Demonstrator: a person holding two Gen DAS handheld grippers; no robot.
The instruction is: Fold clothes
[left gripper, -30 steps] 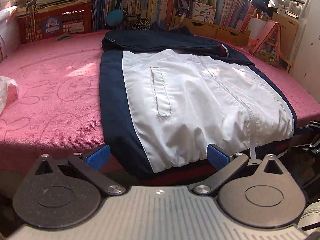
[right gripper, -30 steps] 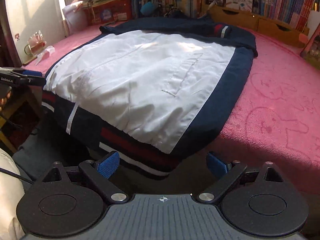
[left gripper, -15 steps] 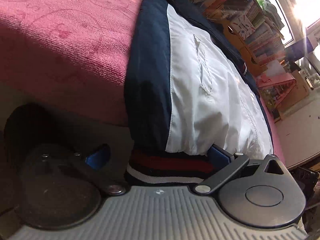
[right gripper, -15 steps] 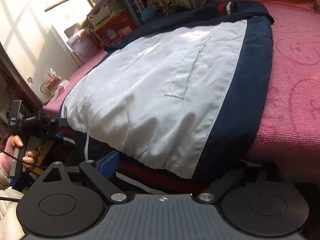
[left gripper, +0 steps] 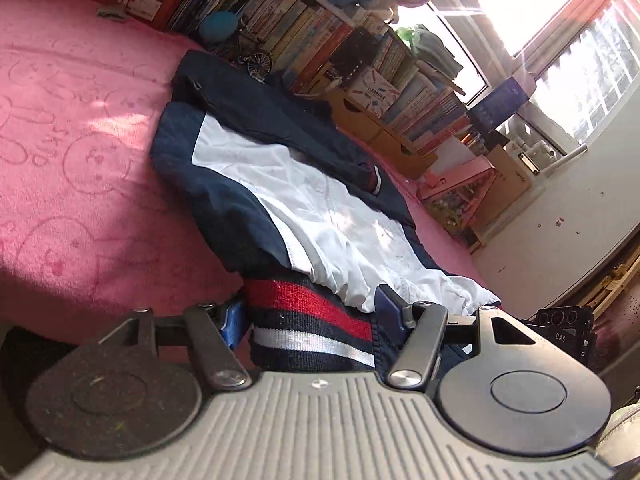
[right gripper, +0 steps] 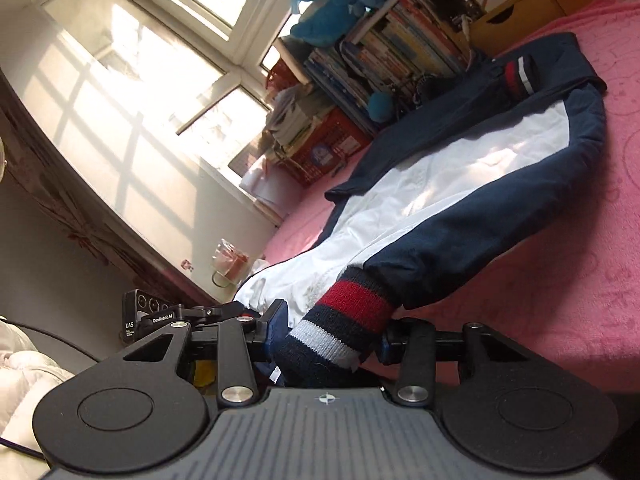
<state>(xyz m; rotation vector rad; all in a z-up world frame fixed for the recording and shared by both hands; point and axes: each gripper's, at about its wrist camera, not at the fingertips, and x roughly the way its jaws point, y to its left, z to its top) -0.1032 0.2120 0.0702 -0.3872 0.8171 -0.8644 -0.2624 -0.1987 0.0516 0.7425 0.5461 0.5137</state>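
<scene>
The navy-and-white jacket (left gripper: 304,200) lies on the pink bed (left gripper: 72,168), its striped hem (left gripper: 312,320) pinched at one corner by the left tongs (left gripper: 310,318) and at the other by the right tongs (right gripper: 328,336).

Each fisheye camera sits behind its gripper's fingers, low at the near edge of the pink patterned blanket (left gripper: 72,184), tilted, facing the crowded bookshelf (right gripper: 400,52). Both views are close to, and share, the navy-and-white jacket (left gripper: 320,224) with its striped knit hem (right gripper: 344,320).
</scene>
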